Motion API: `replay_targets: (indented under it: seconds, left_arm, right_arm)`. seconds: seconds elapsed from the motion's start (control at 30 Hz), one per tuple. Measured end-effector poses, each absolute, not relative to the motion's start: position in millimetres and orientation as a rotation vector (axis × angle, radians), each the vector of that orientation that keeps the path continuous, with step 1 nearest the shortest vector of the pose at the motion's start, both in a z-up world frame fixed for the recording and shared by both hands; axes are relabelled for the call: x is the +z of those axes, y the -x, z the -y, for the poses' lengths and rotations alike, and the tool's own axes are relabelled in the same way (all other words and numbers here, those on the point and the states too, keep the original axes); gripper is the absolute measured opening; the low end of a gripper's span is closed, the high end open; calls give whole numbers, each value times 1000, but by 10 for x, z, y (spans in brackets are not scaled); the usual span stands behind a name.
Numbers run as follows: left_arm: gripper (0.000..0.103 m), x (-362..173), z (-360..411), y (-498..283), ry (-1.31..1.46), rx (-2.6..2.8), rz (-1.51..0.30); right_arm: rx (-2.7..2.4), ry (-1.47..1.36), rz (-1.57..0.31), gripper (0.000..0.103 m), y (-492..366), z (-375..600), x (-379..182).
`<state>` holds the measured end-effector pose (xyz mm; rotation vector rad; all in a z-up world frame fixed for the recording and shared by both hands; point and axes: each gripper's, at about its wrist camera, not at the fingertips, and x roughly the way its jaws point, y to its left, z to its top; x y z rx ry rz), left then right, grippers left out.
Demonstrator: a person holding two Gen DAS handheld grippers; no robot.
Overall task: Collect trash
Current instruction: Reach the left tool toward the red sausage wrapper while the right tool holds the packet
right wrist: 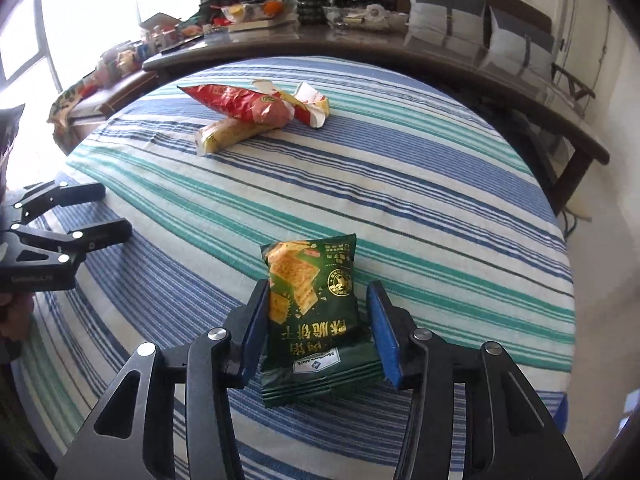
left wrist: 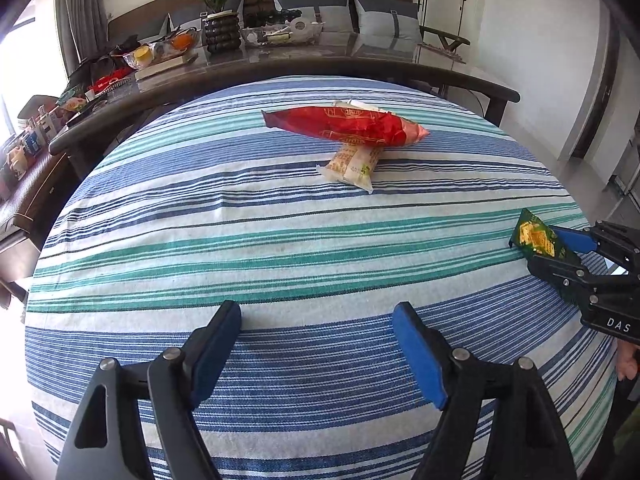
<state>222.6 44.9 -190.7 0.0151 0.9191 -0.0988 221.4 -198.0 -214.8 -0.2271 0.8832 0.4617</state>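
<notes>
Bright daylight from a blown-out window point(right wrist: 24, 40) at left — sharp centre, edges fisheye-bent and dark.

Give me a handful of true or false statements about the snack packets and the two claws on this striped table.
1. The green cracker packet sits between the right claw's jaws. True.
2. The left claw holds a packet. False: its jaws are open and empty.
3. The red packet lies across the pale yellow packet. True.
4. The tablecloth is plain white. False: it has blue, teal and white stripes.
</notes>
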Motion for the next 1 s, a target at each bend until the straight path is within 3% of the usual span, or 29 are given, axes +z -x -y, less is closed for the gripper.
replay_targets:
  seconds: [0.13, 0.33, 0.57, 0.8, 1.0]
  left_arm:
    - [80, -1746, -589, -2372, 99, -185, -900]
    - [80, -1142, -791, -2932, 85, -211, -732]
    - [80, -1412, -713, -3796, 94, -404, -897]
    - [79, -1425, -183, -3180, 35, -993, -965]
    - [80, -1319, -19, -3145, -28, -802, -919]
  right_arm:
    - [444, 207, -870, 52, -2156, 2003, -2143]
    - [446, 208, -836, 53, -2125, 2007, -2167]
    - [437, 210, -835, 53, -2117, 1998, -2180]
    - [438, 205, -835, 53, -2126, 2014, -2184]
    - [437, 206, -836, 54, -2127, 2011, -2184]
